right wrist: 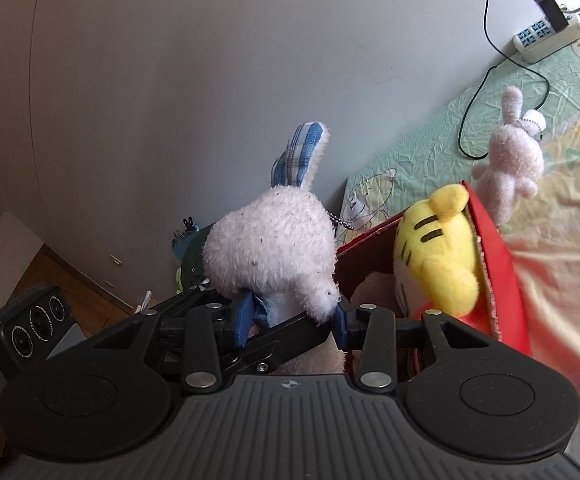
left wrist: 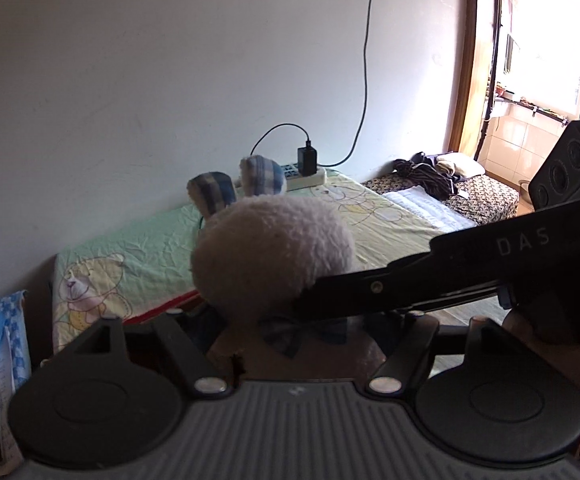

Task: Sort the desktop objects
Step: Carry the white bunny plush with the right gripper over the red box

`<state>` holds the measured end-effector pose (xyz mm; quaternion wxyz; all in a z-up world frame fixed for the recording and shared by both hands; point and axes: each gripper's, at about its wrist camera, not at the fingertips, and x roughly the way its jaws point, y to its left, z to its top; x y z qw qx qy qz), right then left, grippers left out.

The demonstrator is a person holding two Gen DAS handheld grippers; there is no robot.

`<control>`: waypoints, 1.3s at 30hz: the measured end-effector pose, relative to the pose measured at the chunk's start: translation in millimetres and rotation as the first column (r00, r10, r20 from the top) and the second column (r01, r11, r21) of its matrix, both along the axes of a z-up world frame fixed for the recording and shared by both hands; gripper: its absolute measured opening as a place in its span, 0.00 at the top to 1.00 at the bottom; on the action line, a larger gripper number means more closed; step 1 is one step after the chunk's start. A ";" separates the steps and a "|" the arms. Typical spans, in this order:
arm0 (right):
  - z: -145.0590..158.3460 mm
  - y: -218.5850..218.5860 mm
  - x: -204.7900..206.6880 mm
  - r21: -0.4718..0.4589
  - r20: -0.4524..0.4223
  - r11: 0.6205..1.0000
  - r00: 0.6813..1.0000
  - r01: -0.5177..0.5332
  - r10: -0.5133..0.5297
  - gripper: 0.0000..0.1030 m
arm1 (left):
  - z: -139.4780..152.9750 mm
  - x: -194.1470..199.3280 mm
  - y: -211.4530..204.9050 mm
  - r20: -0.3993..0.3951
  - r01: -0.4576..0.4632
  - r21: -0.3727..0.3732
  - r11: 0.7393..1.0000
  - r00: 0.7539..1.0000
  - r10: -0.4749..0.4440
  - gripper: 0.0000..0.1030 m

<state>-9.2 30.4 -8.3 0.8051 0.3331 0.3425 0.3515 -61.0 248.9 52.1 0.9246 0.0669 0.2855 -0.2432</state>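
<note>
Clamped by the right gripper (right wrist: pixel 292 322) at the neck: a white bunny (right wrist: pixel 270 240) with blue checked ears. Squeezed between the two blue pads (right wrist: pixel 242 320), just under the fluffy head. Standing upright, ears on top, body hanging down out of sight.

Crossing in from the left side, low under the bunny: the left gripper (left wrist: pixel 290 322). Cannot tell if open or closed, because the fluffy head hides the tips.

Just to the right of the bunny: a red box (right wrist: pixel 502 264), open on top. Inside already, a yellow tiger (right wrist: pixel 438 260), leaning on the far wall of the box. Looks like room left on the near side, beside the tiger.

Probably the next step: across to the right, over the box rim, then down. Nearer to the box on the right hand's side, so likely a job for that one. Might bump the tiger if too far over.

Behind the box, lying on the green bear sheet (right wrist: pixel 410 152): a pink bunny (right wrist: pixel 510 164), not in the box yet. Farther back by the grey wall (right wrist: pixel 170 80), a white power strip (right wrist: pixel 546 38) with a black plug and wire.
</note>
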 end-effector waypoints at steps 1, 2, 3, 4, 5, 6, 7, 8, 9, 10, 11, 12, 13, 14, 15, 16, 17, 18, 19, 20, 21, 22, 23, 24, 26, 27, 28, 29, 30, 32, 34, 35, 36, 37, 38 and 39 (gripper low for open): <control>-3.8 8.4 3.5 -0.002 -0.017 1.000 1.000 0.000 0.000 0.59 | -3.1 4.0 7.5 -0.016 -0.009 -0.005 1.000 1.000 0.009 0.27; -7.1 15.6 6.7 -0.005 -0.028 1.000 1.000 0.001 -0.001 0.59 | -7.9 8.8 17.7 -0.036 -0.019 -0.012 1.000 0.999 0.018 0.27; -11.7 23.7 10.8 -0.005 -0.044 1.000 0.999 0.002 -0.003 0.59 | -12.3 12.5 25.0 -0.050 -0.026 -0.016 1.000 0.998 0.025 0.27; -16.0 30.2 13.7 -0.004 -0.059 1.000 0.998 0.004 -0.004 0.59 | -17.3 16.1 31.9 -0.063 -0.033 -0.018 0.999 0.997 0.032 0.27; -20.1 35.7 15.8 -0.005 -0.073 1.000 0.997 0.005 -0.005 0.59 | -22.0 19.4 38.0 -0.077 -0.040 -0.019 0.999 0.996 0.038 0.27; -24.4 41.5 17.8 -0.007 -0.085 1.000 0.996 0.005 -0.006 0.59 | -26.1 22.4 42.6 -0.089 -0.045 -0.018 0.999 0.995 0.044 0.27; -28.2 48.7 20.2 -0.012 -0.093 1.000 0.996 0.005 -0.006 0.59 | -31.2 25.7 47.4 -0.101 -0.051 -0.014 0.999 0.994 0.050 0.27; -31.9 53.3 22.0 -0.018 -0.099 1.000 0.995 0.004 -0.006 0.59 | -35.8 27.3 52.0 -0.110 -0.056 -0.008 0.998 0.992 0.055 0.26; -36.3 58.5 23.9 -0.027 -0.107 1.000 0.994 0.004 -0.007 0.59 | -40.7 31.7 53.4 -0.119 -0.059 -0.001 0.998 0.991 0.058 0.26; -40.4 62.0 25.7 -0.033 -0.116 0.999 0.993 0.003 -0.007 0.59 | -45.6 34.3 55.0 -0.130 -0.061 0.007 0.998 0.990 0.061 0.26; -44.7 64.5 27.9 -0.036 -0.127 0.999 0.992 0.001 -0.006 0.59 | -49.7 36.3 58.7 -0.139 -0.060 0.015 0.998 0.988 0.062 0.26; -48.4 66.9 30.3 -0.039 -0.141 0.999 0.990 -0.002 -0.004 0.59 | -53.8 38.7 60.7 -0.148 -0.059 0.021 0.998 0.987 0.062 0.26; -51.7 69.2 32.4 -0.043 -0.151 0.999 0.989 -0.006 0.000 0.59 | -57.3 40.8 62.2 -0.158 -0.060 0.026 0.998 0.985 0.063 0.25; -54.2 71.7 33.8 -0.050 -0.156 0.999 0.988 -0.010 0.002 0.59 | -60.5 45.0 64.0 -0.170 -0.059 0.032 0.998 0.983 0.064 0.24; -56.2 75.2 34.9 -0.067 -0.157 0.998 0.988 -0.014 0.003 0.59 | -63.3 46.7 65.3 -0.179 -0.060 0.039 0.997 0.982 0.066 0.24; -56.0 78.5 34.4 -0.090 -0.149 0.996 0.989 -0.017 0.004 0.59 | -66.4 49.1 66.7 -0.189 -0.058 0.048 0.997 0.980 0.066 0.24; -55.7 81.9 34.4 -0.115 -0.140 0.993 0.990 -0.018 0.002 0.59 | -69.0 50.7 67.2 -0.196 -0.056 0.057 0.997 0.978 0.067 0.23; -54.8 86.1 33.8 -0.150 -0.129 0.988 0.992 -0.019 -0.001 0.59 | -71.6 52.5 66.9 -0.207 -0.054 0.067 0.996 0.976 0.067 0.23; -54.5 88.7 33.5 -0.176 -0.123 0.984 0.992 -0.017 -0.005 0.60 | -74.3 54.6 66.6 -0.217 -0.052 0.072 0.996 0.974 0.067 0.21; -54.7 90.6 33.6 -0.198 -0.120 0.980 0.993 -0.013 -0.011 0.60 | -77.8 56.7 67.2 -0.229 -0.052 0.074 0.996 0.971 0.068 0.21; -56.3 91.3 36.1 -0.209 -0.119 0.978 0.993 -0.007 -0.018 0.60 | -79.9 58.1 67.2 -0.234 -0.052 0.074 0.996 0.970 0.068 0.20; -56.7 91.4 33.5 -0.217 -0.116 0.976 0.993 -0.004 -0.022 0.61 | -81.2 59.2 67.3 -0.238 -0.054 0.074 0.996 0.969 0.070 0.19; -56.8 91.3 35.3 -0.226 -0.113 0.974 0.993 -0.001 -0.026 0.61 | -82.1 60.4 67.3 -0.238 -0.056 0.076 0.996 0.969 0.073 0.17; -56.2 92.3 35.9 -0.244 -0.106 0.970 0.994 0.003 -0.029 0.63 | -82.9 59.4 67.5 -0.234 -0.059 0.080 0.995 0.969 0.076 0.16; -57.0 97.4 36.9 -0.291 -0.077 0.957 0.997 0.008 -0.032 0.64 | -85.0 58.2 67.8 -0.227 -0.060 0.085 0.995 0.971 0.078 0.14; -55.2 100.7 34.8 -0.316 -0.062 0.949 0.998 0.011 -0.032 0.64 | -85.8 57.3 67.4 -0.225 -0.060 0.093 0.994 0.971 0.079 0.14; -55.6 111.8 37.0 -0.355 -0.045 0.935 0.999 0.013 -0.031 0.64 | -86.1 55.3 65.6 -0.221 -0.060 0.109 0.992 0.972 0.083 0.14; -55.4 116.8 37.0 -0.378 -0.039 0.926 0.999 0.014 -0.031 0.64 | -86.2 53.3 63.9 -0.212 -0.059 0.125 0.990 0.973 0.085 0.14; -55.3 121.0 39.0 -0.396 -0.040 0.918 0.999 0.009 -0.027 0.64 | -86.0 51.5 63.1 -0.203 -0.060 0.138 0.989 0.975 0.088 0.14; -56.0 125.8 43.2 -0.416 -0.045 0.909 0.999 -0.007 -0.013 0.64 | -86.5 51.6 64.2 -0.201 -0.063 0.149 0.987 0.975 0.093 0.16; -59.2 131.0 47.5 -0.436 -0.056 0.899 0.998 -0.028 0.004 0.64 | -86.7 51.2 65.7 -0.201 -0.060 0.161 0.985 0.975 0.092 0.18; -60.2 133.6 49.0 -0.447 -0.058 0.894 0.998 -0.034 0.009 0.63 | -86.7 49.8 66.0 -0.197 -0.057 0.166 0.984 0.976 0.090 0.19; -61.8 137.3 50.5 -0.459 -0.062 0.887 0.998 -0.042 0.016 0.63 | -87.0 48.5 65.7 -0.191 -0.059 0.173 0.983 0.977 0.092 0.21; -63.0 138.9 51.7 -0.467 -0.069 0.883 0.997 -0.051 0.021 0.63 | -88.0 48.0 65.4 -0.187 -0.061 0.184 0.981 0.978 0.096 0.23; -63.9 139.1 52.8 -0.468 -0.077 0.882 0.997 -0.054 0.021 0.63 | -88.2 47.8 65.0 -0.183 -0.064 0.190 0.980 0.978 0.099 0.23; -63.8 137.6 52.8 -0.464 -0.083 0.884 0.996 -0.057 0.021 0.62 | -88.0 47.9 65.0 -0.182 -0.067 0.190 0.980 0.978 0.102 0.23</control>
